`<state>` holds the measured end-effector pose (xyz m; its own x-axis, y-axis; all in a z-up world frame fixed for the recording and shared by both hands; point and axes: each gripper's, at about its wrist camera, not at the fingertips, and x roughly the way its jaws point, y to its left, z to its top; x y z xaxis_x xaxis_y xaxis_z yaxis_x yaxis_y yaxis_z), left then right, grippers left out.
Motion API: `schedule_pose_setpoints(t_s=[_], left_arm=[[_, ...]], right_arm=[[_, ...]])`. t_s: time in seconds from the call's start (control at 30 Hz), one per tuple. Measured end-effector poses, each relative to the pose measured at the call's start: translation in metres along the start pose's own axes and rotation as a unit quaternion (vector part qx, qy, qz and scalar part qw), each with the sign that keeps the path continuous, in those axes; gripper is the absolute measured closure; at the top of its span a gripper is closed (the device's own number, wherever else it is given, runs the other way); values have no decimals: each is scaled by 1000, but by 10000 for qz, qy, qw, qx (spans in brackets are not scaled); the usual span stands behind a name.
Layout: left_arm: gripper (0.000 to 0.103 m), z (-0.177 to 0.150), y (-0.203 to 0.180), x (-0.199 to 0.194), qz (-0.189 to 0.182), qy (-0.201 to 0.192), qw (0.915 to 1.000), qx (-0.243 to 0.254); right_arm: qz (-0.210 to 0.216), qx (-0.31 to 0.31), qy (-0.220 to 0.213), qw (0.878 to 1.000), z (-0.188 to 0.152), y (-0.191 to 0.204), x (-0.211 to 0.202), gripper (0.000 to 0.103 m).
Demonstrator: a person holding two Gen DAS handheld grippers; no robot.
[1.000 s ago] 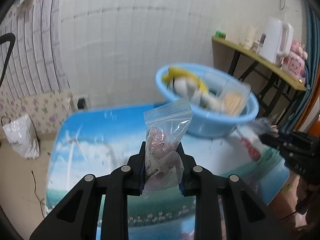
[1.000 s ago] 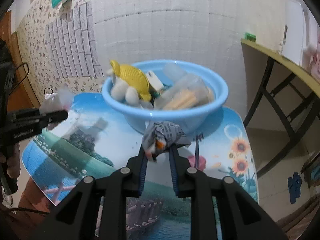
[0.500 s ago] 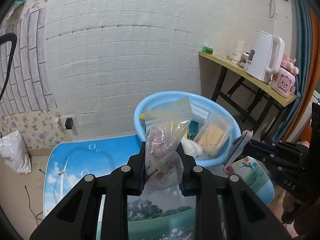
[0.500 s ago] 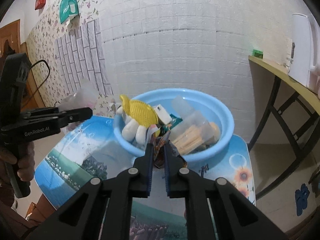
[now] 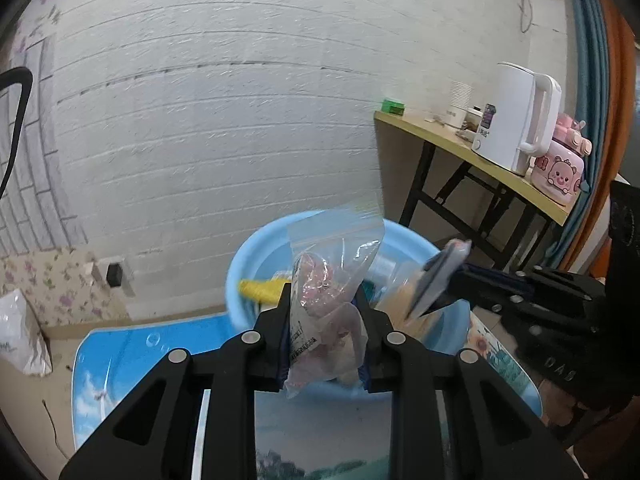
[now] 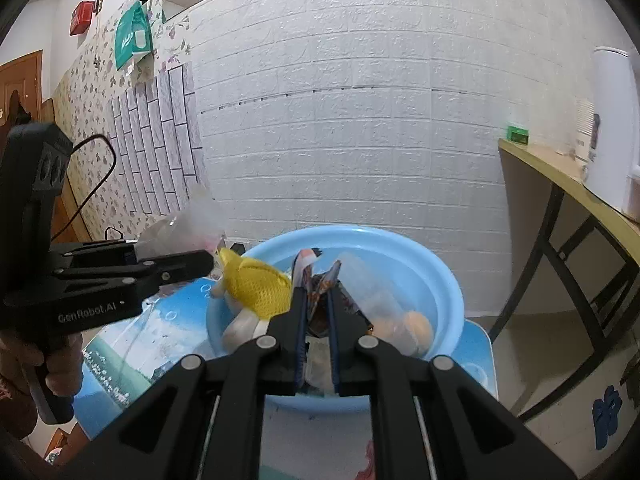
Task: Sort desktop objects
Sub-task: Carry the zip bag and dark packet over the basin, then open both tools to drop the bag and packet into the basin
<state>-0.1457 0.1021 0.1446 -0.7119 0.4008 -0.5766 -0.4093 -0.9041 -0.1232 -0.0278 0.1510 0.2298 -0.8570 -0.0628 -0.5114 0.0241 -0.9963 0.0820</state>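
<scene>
Clear plastic zip bag [image 5: 328, 300] with pink contents is clamped between the jaws of the left gripper [image 5: 325, 312] at lower centre of the left wrist view, in front of the blue basin [image 5: 256, 256]. Right of it, the right gripper [image 6: 316, 304] has just been closing and pinches a crumpled dark wrapper [image 6: 316, 276] over the basin, beside the yellow mesh item [image 6: 260, 288].

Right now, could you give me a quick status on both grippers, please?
Left gripper shut on zip bag. Right gripper shut on foil packet. Both near blue basin; path clear.
</scene>
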Motion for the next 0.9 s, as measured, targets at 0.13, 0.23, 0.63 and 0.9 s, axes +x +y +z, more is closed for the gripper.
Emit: schedule_pose_setpoints(t_s=[0.13, 0.23, 0.63, 0.9], left_arm=[[79, 11, -9, 17, -55, 37, 9999, 126], [71, 18, -15, 26, -140, 35, 9997, 171], [38, 22, -12, 30, 36, -125, 9999, 59], [26, 15, 6, 12, 344, -142, 9992, -138]], right_arm=[[32, -33, 14, 10000, 11, -5, 14, 93], [18, -96, 40, 9999, 20, -6, 20, 89], [-143, 306, 295, 9990, 15, -29, 33, 88], [57, 100, -6, 9999, 24, -11, 13, 62]])
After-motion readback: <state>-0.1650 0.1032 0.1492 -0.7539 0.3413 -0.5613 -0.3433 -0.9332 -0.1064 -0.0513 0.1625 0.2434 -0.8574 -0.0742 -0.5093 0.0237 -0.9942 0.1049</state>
